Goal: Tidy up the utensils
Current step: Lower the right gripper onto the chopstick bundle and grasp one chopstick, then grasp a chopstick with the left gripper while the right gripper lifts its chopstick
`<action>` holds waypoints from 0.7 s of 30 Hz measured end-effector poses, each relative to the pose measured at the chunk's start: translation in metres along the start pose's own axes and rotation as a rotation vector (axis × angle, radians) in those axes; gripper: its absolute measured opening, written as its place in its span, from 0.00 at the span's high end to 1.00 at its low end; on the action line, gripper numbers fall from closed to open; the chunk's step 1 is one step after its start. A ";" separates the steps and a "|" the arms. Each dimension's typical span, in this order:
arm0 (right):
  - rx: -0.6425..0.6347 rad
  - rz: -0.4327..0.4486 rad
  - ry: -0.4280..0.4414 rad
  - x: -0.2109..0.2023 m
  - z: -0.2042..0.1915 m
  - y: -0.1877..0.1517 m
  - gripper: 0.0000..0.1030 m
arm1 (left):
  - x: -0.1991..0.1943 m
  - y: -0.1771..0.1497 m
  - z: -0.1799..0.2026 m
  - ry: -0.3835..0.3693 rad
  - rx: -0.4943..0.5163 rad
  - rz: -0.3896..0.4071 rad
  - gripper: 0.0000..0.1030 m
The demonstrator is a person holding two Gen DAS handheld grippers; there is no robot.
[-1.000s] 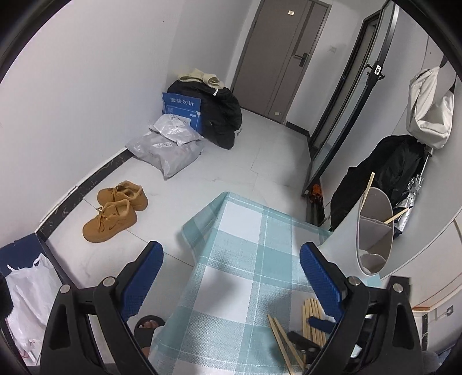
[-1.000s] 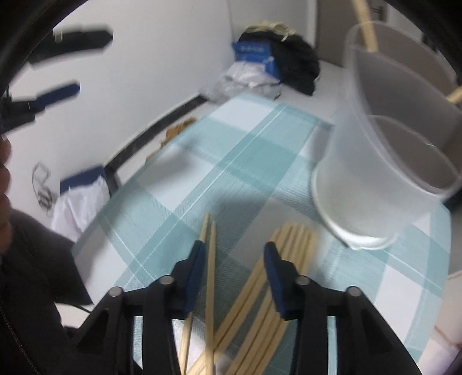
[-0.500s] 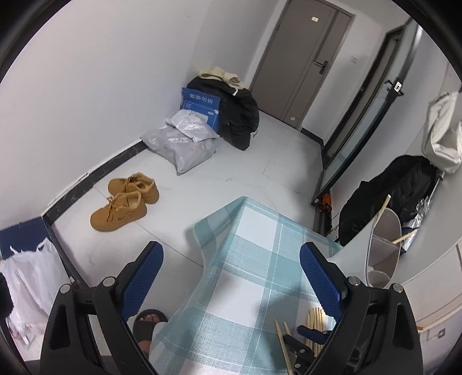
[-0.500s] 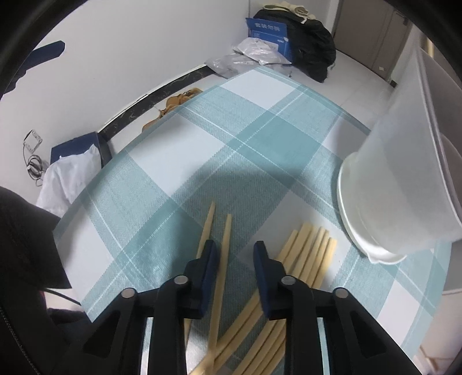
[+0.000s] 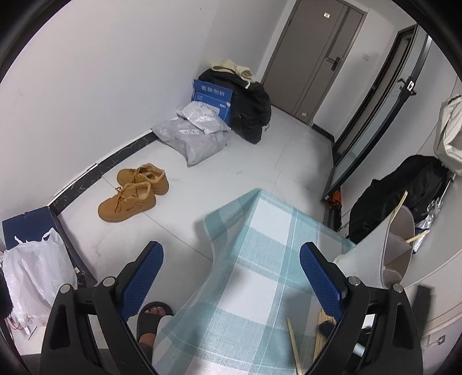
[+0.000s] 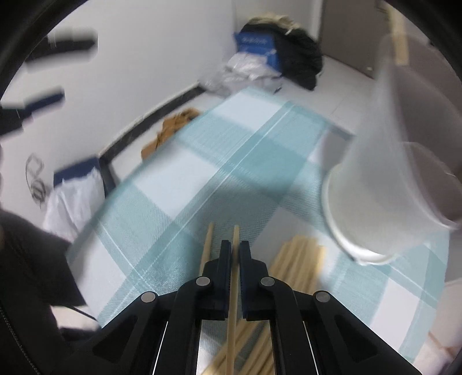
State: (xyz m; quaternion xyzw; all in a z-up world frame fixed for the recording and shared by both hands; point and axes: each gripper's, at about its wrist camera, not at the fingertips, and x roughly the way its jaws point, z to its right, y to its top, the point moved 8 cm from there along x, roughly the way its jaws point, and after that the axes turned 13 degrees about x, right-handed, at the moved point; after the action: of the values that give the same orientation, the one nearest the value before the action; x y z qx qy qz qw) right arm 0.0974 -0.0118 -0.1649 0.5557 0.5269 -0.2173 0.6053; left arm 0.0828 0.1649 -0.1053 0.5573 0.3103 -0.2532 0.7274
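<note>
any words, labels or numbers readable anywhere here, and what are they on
"套装勿拆": white characters on the blue cardboard box leaning against the black bag on the floor, left wrist view.
Smaller print on that box: too small to read.
Labels on the grey plastic mailer bags: too small to read.
Small sign on the grey door: unreadable.
Right wrist view: everything blurred, nothing readable.

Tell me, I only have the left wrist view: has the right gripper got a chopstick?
Observer: Yes. The right gripper has just been closing and its jaws now pinch one chopstick.
Operator: Is another chopstick close by?
Observer: One loose chopstick lies just left of the jaws on the checked tablecloth.
Operator: And the rest?
Observer: A bundle of chopsticks lies to the right, near the base of the white holder.
</note>
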 end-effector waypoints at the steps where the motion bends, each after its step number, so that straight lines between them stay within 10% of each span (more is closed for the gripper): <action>1: 0.028 0.026 0.011 -0.010 0.006 0.002 0.96 | 0.004 -0.005 0.004 -0.012 0.007 -0.016 0.10; 10: 0.340 0.219 0.114 -0.085 0.079 0.003 0.96 | 0.030 -0.049 0.050 -0.130 0.105 -0.210 0.10; 21: 0.678 0.339 0.224 -0.117 0.165 -0.022 0.96 | 0.041 -0.088 0.087 -0.103 0.197 -0.401 0.10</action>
State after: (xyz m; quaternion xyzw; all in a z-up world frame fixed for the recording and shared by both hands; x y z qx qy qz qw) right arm 0.1031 -0.2048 -0.1007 0.8235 0.3886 -0.2138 0.3537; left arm 0.0630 0.0575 -0.1763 0.5389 0.3513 -0.4500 0.6194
